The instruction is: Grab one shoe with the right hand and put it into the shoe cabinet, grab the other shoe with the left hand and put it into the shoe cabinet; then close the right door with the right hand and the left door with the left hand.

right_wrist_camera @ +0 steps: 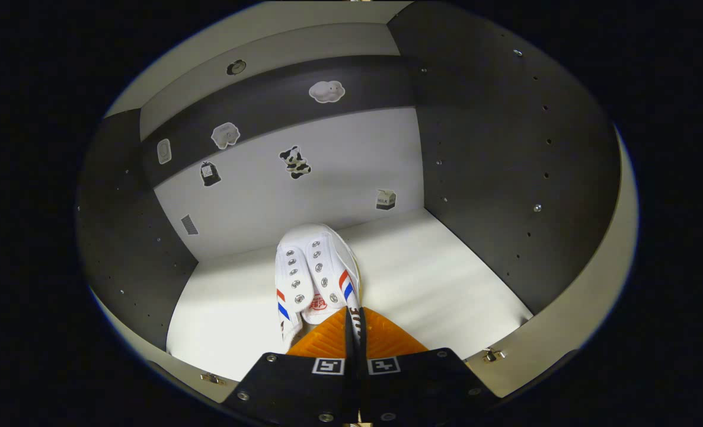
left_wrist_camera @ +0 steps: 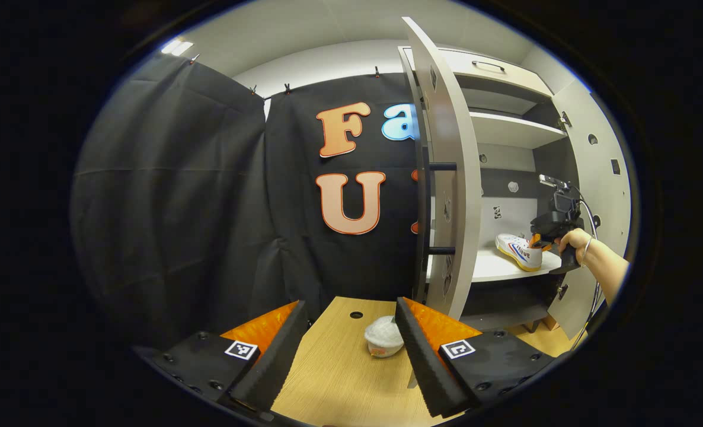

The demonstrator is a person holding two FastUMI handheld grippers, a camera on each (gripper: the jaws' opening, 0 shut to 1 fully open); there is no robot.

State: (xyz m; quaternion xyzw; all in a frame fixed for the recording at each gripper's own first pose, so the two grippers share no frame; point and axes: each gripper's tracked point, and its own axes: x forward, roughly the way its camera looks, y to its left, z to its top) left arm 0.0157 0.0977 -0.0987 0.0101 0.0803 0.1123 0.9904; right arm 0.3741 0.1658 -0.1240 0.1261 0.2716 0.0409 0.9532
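Fingers of the right gripper (right_wrist_camera: 351, 332) are pinching the heel rim of a white shoe (right_wrist_camera: 316, 273) between them, pressed nearly together with just the rim in the gap. That shoe (white, with red and blue stripes on its sides) is lying straight ahead of the fingers, toe pointing away from them toward the back wall of the shoe cabinet (right_wrist_camera: 494, 154), its sole appearing to rest on the pale shelf (right_wrist_camera: 446, 279). Small stickers are dotting the back wall beyond the toe. In the left gripper view, the same shoe (left_wrist_camera: 518, 251) is sitting on the cabinet shelf (left_wrist_camera: 494, 268) far off to the right of the left gripper (left_wrist_camera: 348, 341), with the right gripper (left_wrist_camera: 556, 228) and the hand (left_wrist_camera: 572, 240) holding it just behind the heel. The left gripper's fingers are standing wide apart, gripping nothing, and hovering over a wooden tabletop (left_wrist_camera: 334, 373). Between those fingers, close to the right one, the other shoe (left_wrist_camera: 383, 339) is resting on the tabletop, seen end-on. Just beyond the right finger the cabinet's left door (left_wrist_camera: 446, 172) is standing open, edge toward the camera, and the right door (left_wrist_camera: 600, 178) is swung open past the hand.
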